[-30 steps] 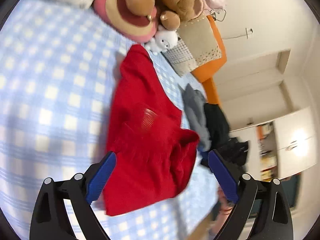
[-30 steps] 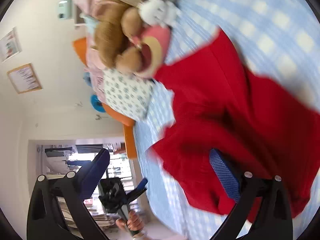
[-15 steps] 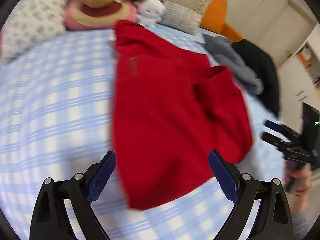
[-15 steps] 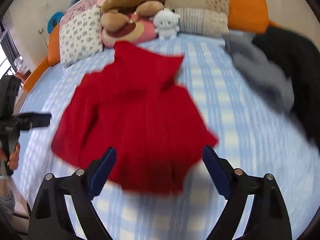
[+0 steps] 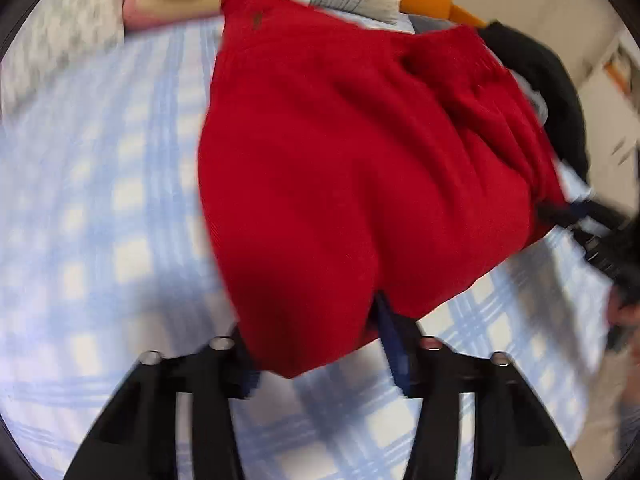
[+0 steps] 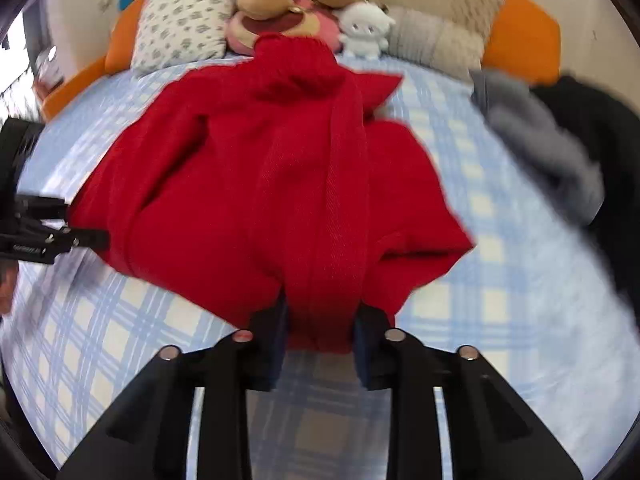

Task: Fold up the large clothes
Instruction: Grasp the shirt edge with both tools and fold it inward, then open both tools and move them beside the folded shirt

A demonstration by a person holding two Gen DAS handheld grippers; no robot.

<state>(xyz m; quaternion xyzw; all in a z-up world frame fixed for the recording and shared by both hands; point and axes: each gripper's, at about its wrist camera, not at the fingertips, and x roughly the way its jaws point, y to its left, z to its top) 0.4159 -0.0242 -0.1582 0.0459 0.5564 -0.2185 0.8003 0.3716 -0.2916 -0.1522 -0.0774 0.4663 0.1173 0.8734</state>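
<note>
Red knit fills both views: the sweater lies on the blue-checked bed, its near hem edge toward both grippers and its long axis running away from them to the neck by the stuffed toys and pillows.

Each hand is at a different near corner. The left gripper has the hem's left corner between its jaws, which are closing; the picture is blurred, and the cloth seems caught but I cannot be sure the pads press yet. The right gripper is closing on a bunched ridge of fabric at the right corner, and here the pads appear to squeeze it.

With both grippers on the near edge, the fold likely carries that edge away from them toward the neck. Grey and black clothes lie apart on the right.
</note>
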